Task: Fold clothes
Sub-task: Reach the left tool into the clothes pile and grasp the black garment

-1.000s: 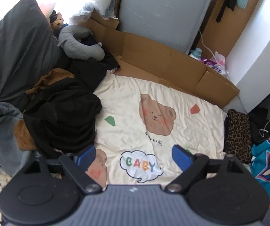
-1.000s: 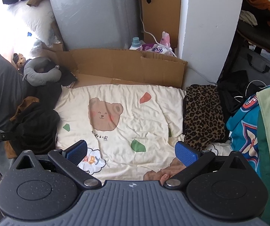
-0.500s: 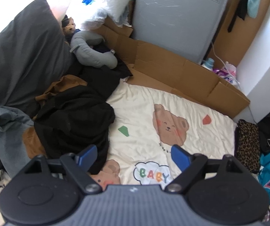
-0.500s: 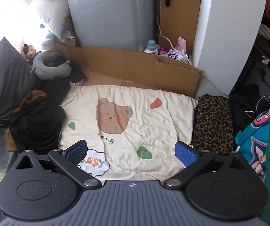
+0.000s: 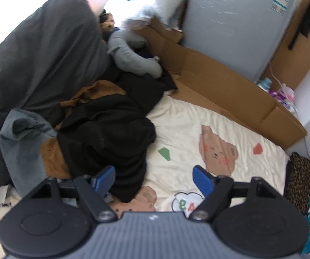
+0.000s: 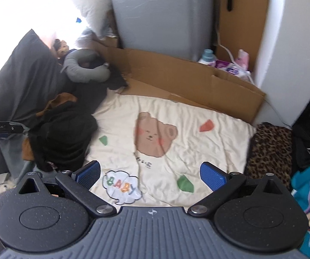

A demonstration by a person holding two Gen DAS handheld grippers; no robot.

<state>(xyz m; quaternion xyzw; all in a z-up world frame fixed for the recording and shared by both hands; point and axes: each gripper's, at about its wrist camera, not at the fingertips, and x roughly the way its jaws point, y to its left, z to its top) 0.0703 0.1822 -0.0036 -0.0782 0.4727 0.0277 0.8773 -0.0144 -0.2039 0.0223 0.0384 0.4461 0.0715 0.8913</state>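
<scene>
Both my jaws are spread wide and holding nothing. My left gripper [image 5: 154, 178] hangs right over the near hem of the black garment [image 5: 109, 138], which lies in a rumpled heap on the left edge of the bear-print blanket [image 5: 198, 116], with a brown garment [image 5: 53, 159] and a grey-blue one [image 5: 23, 142] tangled under it. My right gripper [image 6: 150, 173] hovers over the blanket's near edge, by the "BABY" cloud [image 6: 121, 186]. A leopard-print piece [image 6: 267, 149] sits bunched off the blanket's right edge. That black cloth looks soft, limp and fairly thick, so it should sag and drag its neighbours along; I'd judge a pinch on an outer hem or corner safer than the bulky middle. Compared with a second ago, my left view has swung toward the pile, which now fills far more of the frame, and my right has lifted slightly, showing more blanket.
</scene>
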